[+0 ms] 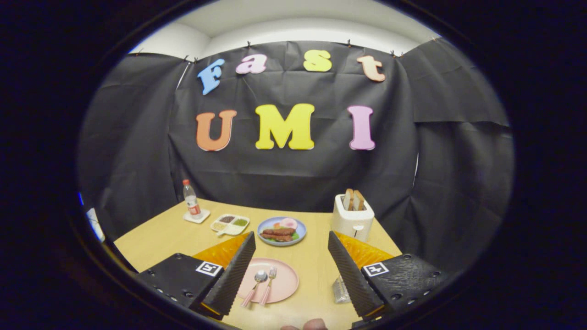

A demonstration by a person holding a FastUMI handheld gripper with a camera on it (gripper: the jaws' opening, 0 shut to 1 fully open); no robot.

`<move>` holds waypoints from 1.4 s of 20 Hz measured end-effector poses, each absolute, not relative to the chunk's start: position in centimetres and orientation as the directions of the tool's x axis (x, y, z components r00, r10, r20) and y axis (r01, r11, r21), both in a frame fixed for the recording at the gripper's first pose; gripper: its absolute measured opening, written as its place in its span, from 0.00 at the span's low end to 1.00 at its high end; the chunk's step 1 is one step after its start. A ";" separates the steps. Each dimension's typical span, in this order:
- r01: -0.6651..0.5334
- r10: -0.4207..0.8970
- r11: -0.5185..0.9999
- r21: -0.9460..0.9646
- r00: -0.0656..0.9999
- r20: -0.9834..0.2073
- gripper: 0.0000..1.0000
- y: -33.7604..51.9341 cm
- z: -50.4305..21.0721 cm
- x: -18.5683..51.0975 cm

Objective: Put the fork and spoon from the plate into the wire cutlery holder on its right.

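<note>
gripper [291, 270] wide apart, holding nothing. round pink plate [284, 286] lies between the fingers, carrying a metal spoon with pink handle [255, 284] and metal fork with pink handle [268, 284] side by side. wire cutlery holder [340, 291] at plate's 3 o'clock, half hidden by the right finger. cutlery looks light, stiff, slippery; best pinched mid-handle.

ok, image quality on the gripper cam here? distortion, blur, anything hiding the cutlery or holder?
Gripper view: strong fisheye bend, the table edges curve. Even light, soft shadows, no glare on the pink plate. Spoon and fork read sharp between the open gripper fingers. The wire cutlery holder is mostly hidden behind the right finger. Fingertips slightly soft.
</note>
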State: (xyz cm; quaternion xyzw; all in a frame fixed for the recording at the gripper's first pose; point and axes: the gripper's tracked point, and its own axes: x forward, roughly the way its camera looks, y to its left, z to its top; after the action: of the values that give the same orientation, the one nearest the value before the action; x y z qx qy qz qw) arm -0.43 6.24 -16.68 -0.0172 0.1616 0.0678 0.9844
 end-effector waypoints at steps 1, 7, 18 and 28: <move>-0.144 0.129 0.990 -0.014 0.924 -0.359 0.95 6.6 -18.5 -0.7; -0.137 0.116 0.991 0.003 0.828 -0.548 0.96 7.6 -28.6 -2.2; -0.208 0.120 0.978 -0.031 0.674 -0.729 0.72 10.5 -37.5 -0.9; -0.200 0.089 0.979 -0.032 0.567 -0.819 0.49 11.7 -41.3 0.4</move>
State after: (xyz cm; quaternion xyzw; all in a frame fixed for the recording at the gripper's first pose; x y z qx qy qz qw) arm 0.40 11.68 -41.27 -0.0606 0.4578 0.0817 0.8832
